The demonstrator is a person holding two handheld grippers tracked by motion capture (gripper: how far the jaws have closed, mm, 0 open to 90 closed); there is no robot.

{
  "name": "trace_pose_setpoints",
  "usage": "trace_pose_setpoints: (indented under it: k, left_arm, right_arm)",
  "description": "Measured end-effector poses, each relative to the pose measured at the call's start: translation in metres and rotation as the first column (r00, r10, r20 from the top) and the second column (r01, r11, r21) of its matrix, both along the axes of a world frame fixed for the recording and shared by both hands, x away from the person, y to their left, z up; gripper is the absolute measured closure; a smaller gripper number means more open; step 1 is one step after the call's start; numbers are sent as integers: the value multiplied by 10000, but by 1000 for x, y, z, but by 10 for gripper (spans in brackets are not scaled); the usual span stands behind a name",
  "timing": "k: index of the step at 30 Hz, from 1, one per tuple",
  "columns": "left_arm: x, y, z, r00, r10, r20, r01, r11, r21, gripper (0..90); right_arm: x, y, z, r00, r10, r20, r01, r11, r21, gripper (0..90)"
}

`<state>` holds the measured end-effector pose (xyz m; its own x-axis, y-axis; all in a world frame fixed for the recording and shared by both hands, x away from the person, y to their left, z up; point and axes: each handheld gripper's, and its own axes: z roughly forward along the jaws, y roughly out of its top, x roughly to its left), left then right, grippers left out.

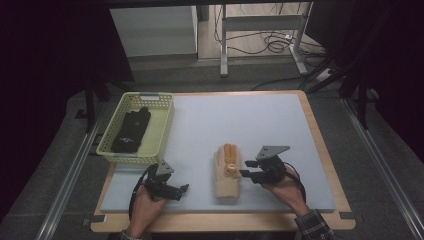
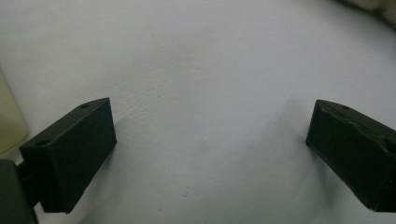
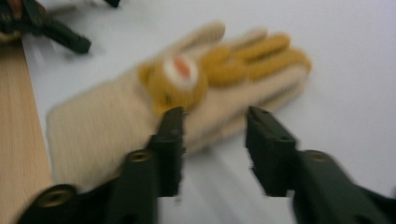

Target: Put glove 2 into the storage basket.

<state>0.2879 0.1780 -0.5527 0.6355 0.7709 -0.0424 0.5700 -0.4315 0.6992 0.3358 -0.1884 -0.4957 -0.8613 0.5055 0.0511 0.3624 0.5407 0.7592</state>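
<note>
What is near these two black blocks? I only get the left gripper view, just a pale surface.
Observer: A beige glove with orange fingers lies flat on the mat, to your right.
Operator: Is anyone touching it?
Observer: The right gripper is at its edge, jaws apart, one jaw over the glove.
Operator: And that yellowish thing at my left edge?
Observer: A pale yellow basket with a black glove lying in it.

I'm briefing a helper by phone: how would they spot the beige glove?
On the pale grey mat, look near the front edge, right of the yellow basket. The beige glove lies flat beside the right gripper; unlike the black glove in the basket, it has orange fingers.
</note>
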Motion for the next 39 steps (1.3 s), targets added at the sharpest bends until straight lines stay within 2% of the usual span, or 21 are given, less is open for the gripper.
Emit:
trace_pose_setpoints:
  k: [2, 3, 8, 16, 21, 33, 39]
  left_arm:
    - [0, 0, 0, 10000, 4, -2, -4, 10000, -2, 17]
    - [0, 0, 0, 10000, 2, 1, -2, 10000, -1, 17]
    - [0, 0, 0, 10000, 2, 5, -2, 10000, -2, 17]
    - [0, 0, 0, 10000, 2, 12, -2, 10000, -1, 17]
    - [0, 0, 0, 10000, 3, 12, -3, 10000, -1, 18]
    - [0, 0, 0, 10000, 21, 17, -21, 10000, -25, 18]
    - [0, 0, 0, 10000, 20, 16, -20, 10000, -23, 18]
  right_arm:
    - [-6, -4, -9, 10000, 3, -91, -3, 10000, -73, 717]
    - [-6, -4, -9, 10000, 3, -91, -3, 10000, -73, 717]
    - [-21, -3, -21, 9997, 206, -104, -209, 9994, -293, 883]
    - [-30, 10, -34, 9973, 651, -347, -671, 9960, -594, 884]
    - [-28, 18, -36, 9969, 661, -438, -676, 9971, -348, 883]
    - [-22, 47, -40, 9977, 595, -310, -602, 9979, -220, 865]
    - [-15, 62, -41, 9991, 361, -218, -366, 9991, -207, 866]
